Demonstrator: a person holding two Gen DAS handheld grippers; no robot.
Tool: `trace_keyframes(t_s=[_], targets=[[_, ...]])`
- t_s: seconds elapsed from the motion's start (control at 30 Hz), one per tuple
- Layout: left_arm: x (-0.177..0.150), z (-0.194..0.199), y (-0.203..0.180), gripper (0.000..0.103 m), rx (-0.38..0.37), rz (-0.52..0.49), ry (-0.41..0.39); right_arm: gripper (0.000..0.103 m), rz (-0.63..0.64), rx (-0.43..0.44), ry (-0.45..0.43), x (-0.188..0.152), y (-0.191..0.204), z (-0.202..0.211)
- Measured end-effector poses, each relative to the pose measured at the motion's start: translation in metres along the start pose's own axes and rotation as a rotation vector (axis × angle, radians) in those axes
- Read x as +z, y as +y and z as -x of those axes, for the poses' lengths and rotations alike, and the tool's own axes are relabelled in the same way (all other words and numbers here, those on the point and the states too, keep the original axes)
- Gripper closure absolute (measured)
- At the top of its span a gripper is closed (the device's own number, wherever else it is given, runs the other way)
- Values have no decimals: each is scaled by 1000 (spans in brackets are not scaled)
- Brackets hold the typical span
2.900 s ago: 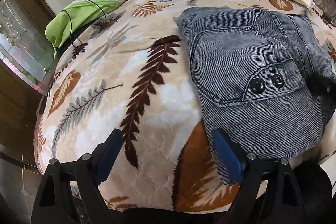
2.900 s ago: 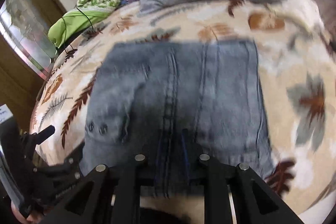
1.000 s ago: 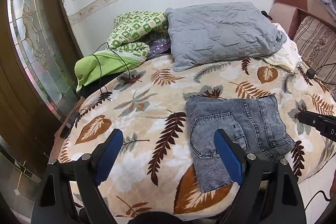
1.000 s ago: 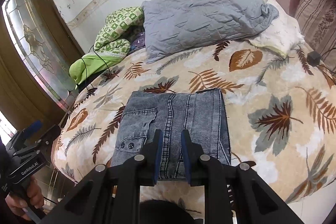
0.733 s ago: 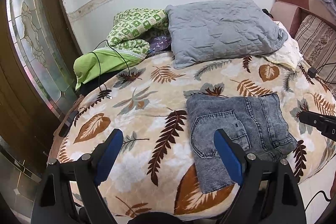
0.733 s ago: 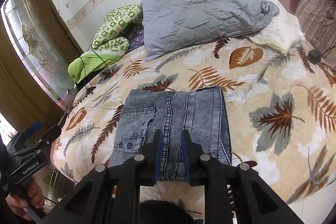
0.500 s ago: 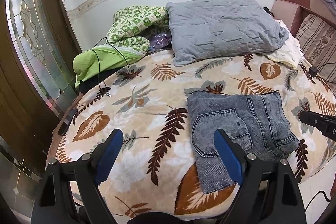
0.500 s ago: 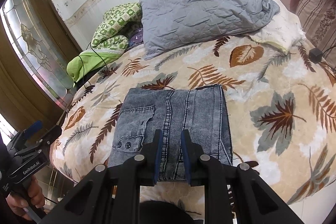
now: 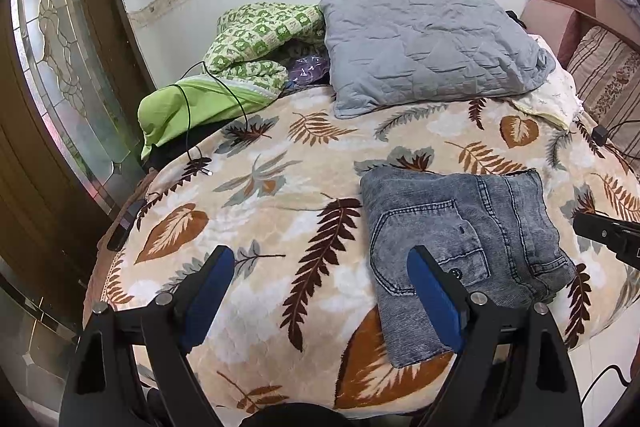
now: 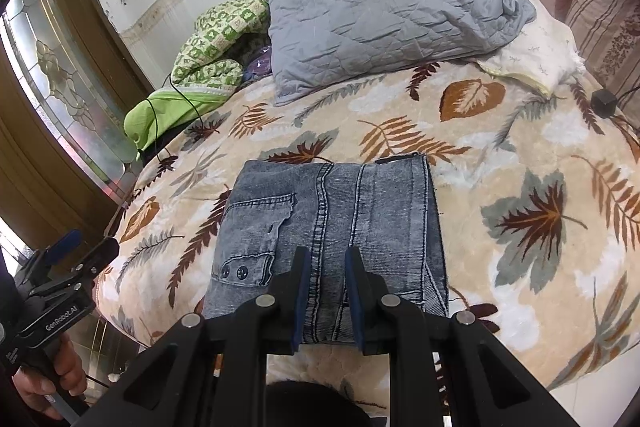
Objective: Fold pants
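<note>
The grey-blue denim pants lie folded into a compact rectangle near the front edge of the bed, back pocket and two snap buttons up. In the right wrist view the pants sit straight ahead. My left gripper is held back from the bed, left of the pants, open wide with nothing between its blue pads. My right gripper hovers in front of the pants' near edge, shut, holding nothing. Each gripper shows at the edge of the other's view: the left gripper in a person's hand, and the right gripper.
A leaf-patterned blanket covers the bed. At the back lie a grey quilted pillow, a green patterned quilt and a black cable. A black charger rests at the right. A glazed door stands left, a striped cushion right.
Since the earliest frames both grippers have drawn back from the pants, which now lie free on the bed. Over the last second the views have hardly shifted.
</note>
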State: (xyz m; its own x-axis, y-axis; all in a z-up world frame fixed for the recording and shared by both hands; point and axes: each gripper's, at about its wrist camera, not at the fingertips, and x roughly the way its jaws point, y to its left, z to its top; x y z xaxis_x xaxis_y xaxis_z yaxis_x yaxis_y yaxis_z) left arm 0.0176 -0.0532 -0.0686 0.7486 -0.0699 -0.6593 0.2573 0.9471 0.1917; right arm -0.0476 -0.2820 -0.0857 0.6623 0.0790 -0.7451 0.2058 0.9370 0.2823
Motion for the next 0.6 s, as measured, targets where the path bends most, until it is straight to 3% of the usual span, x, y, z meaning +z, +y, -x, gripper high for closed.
trace_keyframes(t_s=[0.6], targets=[[-2,-8,-2,15,-1,-7,19,82,-5,5,29,-3,0,-11]])
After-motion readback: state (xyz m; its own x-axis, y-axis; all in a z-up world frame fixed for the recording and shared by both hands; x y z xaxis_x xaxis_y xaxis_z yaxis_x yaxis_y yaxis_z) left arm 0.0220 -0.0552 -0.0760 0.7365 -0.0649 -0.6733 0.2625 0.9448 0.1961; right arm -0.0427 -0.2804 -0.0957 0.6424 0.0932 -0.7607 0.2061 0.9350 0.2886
